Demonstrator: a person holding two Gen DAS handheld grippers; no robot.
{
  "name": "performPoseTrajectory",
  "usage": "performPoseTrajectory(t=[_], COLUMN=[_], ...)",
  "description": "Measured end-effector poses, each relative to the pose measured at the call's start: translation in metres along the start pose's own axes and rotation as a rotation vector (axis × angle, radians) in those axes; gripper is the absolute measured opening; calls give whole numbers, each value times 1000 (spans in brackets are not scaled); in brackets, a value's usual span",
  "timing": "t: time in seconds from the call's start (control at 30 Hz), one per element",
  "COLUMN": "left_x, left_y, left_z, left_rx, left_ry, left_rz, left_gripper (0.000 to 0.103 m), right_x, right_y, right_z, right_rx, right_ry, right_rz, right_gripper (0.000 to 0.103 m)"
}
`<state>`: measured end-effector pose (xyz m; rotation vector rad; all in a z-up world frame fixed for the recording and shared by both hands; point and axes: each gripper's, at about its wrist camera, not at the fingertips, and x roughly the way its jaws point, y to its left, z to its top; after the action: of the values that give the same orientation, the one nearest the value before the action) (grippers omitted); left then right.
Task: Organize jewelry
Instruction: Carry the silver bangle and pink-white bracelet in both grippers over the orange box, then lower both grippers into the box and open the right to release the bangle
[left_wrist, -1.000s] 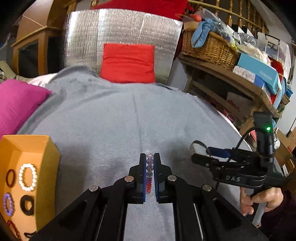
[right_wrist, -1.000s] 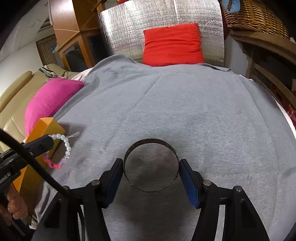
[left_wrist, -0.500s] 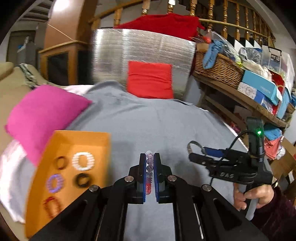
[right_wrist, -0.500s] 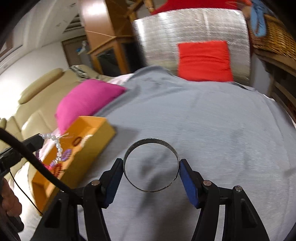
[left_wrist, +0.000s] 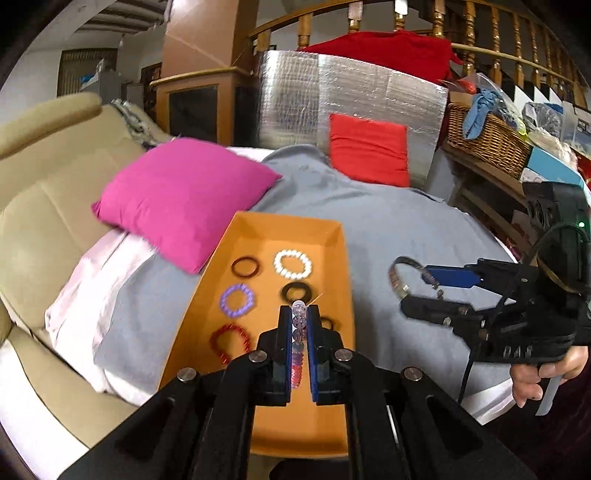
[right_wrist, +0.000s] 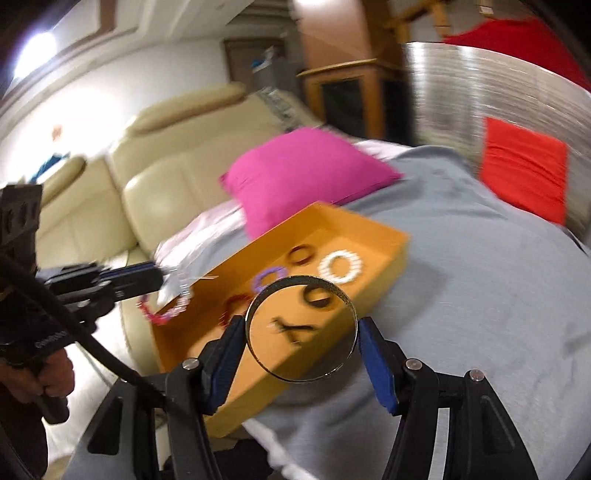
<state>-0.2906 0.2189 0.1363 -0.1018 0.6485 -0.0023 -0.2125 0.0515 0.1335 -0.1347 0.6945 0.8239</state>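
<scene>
Bracelets (left_wrist: 293, 263) are lying in the orange tray (left_wrist: 334, 295) near the grey blanket's (left_wrist: 399, 221) left edge. I am tilting both grippers down over it. My left gripper (left_wrist: 298, 314) is pinching a beaded bracelet (left_wrist: 298, 347) tight. My right gripper (right_wrist: 301, 328) is squeezing a wide metal bangle (right_wrist: 347, 301). A pink pillow (left_wrist: 181, 195) is lying beside the tray.

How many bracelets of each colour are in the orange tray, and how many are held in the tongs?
In the orange tray:
white bead bracelet: 1
purple bead bracelet: 1
red bead bracelet: 1
dark brown bracelet: 1
black bracelet: 1
dark piece, partly hidden: 1
Held:
clear-and-pink bead bracelet, left tongs: 1
metal bangle, right tongs: 1
Total: 8
</scene>
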Motion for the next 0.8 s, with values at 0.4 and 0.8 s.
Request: performPoseTrajectory(t=[0.4,0.8], left_x=[31,55], left_y=[43,59], left_z=[-34,-45], left_rx=[-81,-63], left_ry=[88,134], left_rz=[22,104], left_gripper=[7,7], right_x=[79,113], right_y=[71,80], right_z=[-10,-27], right_rx=[-246,-357], right_ry=[261,364], right_rz=[82,146], right_gripper=[65,65])
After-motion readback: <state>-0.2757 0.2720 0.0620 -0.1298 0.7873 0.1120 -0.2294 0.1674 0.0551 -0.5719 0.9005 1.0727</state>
